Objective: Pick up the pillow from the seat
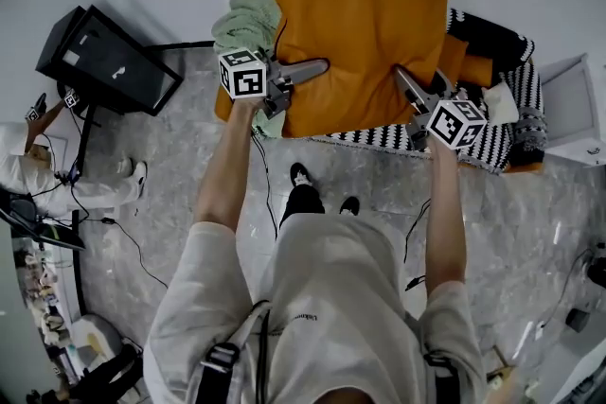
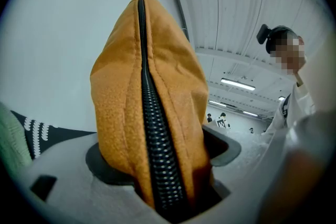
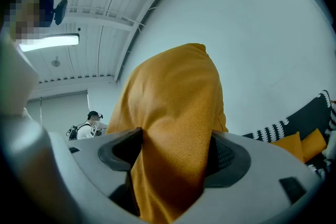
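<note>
orange pillow, gripped at both sides
left gripper (image 1: 317,68) clamped on the zipper (image 2: 157,155) edge, right gripper (image 1: 402,79) clamped on the opposite edge; pillow (image 1: 365,14) upright between them, striped seat (image 1: 492,147) just beyond.

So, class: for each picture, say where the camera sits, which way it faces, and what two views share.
Head view: on the person's head, facing steeply down; arms, torso, left claw, right claw gripping the orange pillow.
Left gripper view: on left claw, along its jaws, at the pillow's zipper.
Right gripper view: on right claw, along its jaws, at plain fabric.
Shared: the pillow.
</note>
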{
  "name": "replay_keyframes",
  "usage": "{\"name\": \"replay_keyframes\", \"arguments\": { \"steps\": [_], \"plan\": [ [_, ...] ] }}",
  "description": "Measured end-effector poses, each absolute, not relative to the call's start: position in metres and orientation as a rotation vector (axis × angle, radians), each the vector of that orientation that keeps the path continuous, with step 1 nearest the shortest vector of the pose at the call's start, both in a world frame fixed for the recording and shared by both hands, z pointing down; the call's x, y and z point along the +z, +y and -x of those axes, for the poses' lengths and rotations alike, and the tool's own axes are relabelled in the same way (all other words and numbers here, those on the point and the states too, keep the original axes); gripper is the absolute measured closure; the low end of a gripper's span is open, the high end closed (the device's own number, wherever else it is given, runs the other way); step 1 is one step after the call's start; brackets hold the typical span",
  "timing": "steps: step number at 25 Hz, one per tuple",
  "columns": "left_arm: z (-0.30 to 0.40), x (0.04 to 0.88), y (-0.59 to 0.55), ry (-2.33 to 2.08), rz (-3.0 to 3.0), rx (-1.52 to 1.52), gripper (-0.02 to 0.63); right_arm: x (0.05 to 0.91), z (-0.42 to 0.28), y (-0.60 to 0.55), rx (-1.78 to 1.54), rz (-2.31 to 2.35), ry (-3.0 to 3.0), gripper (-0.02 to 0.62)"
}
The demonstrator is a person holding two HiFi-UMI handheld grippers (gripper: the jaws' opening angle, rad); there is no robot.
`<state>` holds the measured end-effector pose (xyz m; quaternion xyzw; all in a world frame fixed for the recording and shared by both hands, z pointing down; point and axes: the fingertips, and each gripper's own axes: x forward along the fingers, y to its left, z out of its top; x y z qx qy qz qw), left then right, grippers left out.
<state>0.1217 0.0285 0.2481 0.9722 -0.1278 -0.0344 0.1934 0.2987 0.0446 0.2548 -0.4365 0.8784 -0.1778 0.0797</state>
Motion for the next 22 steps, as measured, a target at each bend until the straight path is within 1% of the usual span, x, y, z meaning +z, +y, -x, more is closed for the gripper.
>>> {"name": "replay_keyframes", "arguments": {
  "steps": [10,22],
  "plan": [
    [-0.148,0.256,0.039,-0.257,-2.707,-0.105,0.232,0.257,-0.324,0.068,-0.535,1.380,2.582,0.275],
    [-0.200,0.253,0.041,-0.126,-2.704,-0.078,0.227,0.254,-0.375,0.089,-0.515,1.502,2.500,0.275]
  ]
}}
